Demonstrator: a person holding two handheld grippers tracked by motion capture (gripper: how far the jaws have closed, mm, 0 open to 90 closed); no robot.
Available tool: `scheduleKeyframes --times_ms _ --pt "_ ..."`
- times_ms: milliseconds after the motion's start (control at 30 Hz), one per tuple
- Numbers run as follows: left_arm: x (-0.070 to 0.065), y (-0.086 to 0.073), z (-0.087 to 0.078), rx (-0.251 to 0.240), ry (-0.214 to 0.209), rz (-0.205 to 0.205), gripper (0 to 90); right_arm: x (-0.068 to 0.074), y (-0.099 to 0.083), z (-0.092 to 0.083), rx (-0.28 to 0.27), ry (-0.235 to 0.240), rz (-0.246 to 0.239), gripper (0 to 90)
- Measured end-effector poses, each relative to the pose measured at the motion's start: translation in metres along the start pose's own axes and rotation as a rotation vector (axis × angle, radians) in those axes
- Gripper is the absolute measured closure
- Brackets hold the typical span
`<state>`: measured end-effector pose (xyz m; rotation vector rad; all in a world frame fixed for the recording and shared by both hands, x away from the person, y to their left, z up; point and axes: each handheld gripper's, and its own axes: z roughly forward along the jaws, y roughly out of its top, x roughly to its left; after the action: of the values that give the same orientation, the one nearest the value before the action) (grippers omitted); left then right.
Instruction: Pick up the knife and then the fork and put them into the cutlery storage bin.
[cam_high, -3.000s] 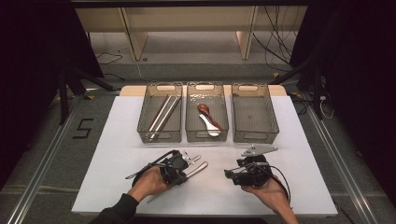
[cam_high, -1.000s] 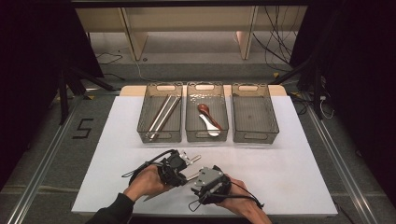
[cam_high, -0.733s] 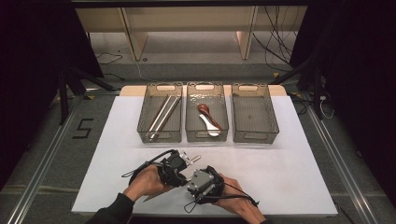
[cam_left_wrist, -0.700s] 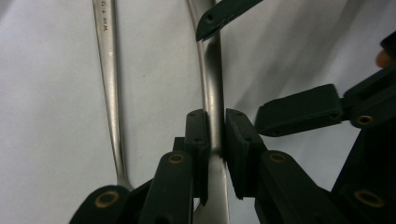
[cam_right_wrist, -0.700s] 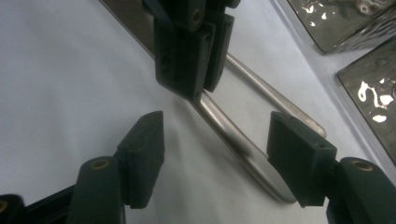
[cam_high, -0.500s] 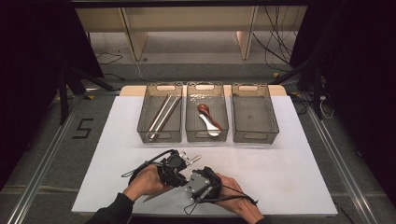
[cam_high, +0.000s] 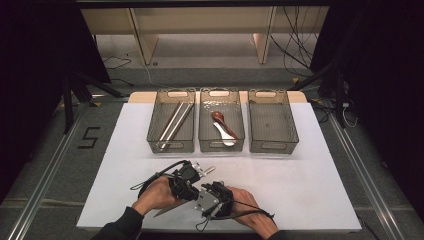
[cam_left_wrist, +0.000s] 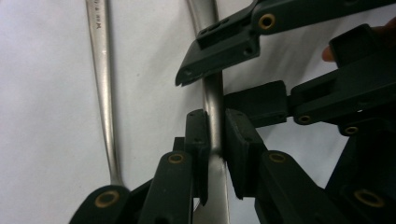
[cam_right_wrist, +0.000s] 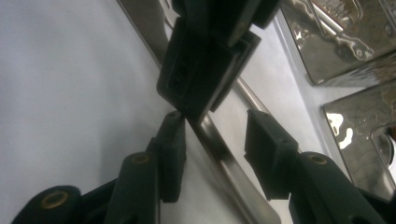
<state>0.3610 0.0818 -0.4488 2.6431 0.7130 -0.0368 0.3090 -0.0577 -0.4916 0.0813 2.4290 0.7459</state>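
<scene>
Cutlery handle (cam_left_wrist: 214, 100) of bright steel lies on the white table (cam_high: 320, 175), well short of the three trays; the left gripper (cam_left_wrist: 215, 140) pinches its shaft between both pads; the right gripper (cam_right_wrist: 212, 154) straddles the same handle just beside that grip, jaws having just been narrowing, pads not yet pressing; a second steel piece (cam_left_wrist: 103, 88) rests beside the handle. Judged step: a hand-over between grippers; next move calls for the right to finish clamping before the left lets go, then a carry to the empty tray (cam_high: 272, 122).
</scene>
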Motion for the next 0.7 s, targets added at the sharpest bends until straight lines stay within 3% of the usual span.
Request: scheduleKeyframes --times_ms 233,300,433,467,600,700 --pt "0.001 0.000 -0.004 -0.012 -0.014 -0.014 79.3 0.003 0.001 -0.002 -0.012 0.000 -0.031 70.1" --pt "0.002 0.000 -0.005 -0.015 -0.021 -0.011 79.2 0.003 0.001 -0.004 -0.009 -0.011 -0.084 71.8" --pt "0.001 0.000 -0.009 -0.021 -0.026 -0.010 79.2 0.005 0.001 -0.007 -0.017 -0.025 -0.094 74.6" --pt "0.001 0.000 -0.010 -0.022 -0.029 -0.008 79.2 0.003 0.001 -0.008 -0.024 -0.023 -0.128 75.3" --pt "0.002 0.000 -0.014 -0.023 -0.046 -0.012 79.0 0.005 0.002 -0.010 -0.034 -0.042 -0.154 77.6" --pt "0.003 0.000 -0.016 -0.030 -0.056 -0.016 78.9 0.004 0.002 -0.011 -0.034 -0.045 -0.209 79.3"
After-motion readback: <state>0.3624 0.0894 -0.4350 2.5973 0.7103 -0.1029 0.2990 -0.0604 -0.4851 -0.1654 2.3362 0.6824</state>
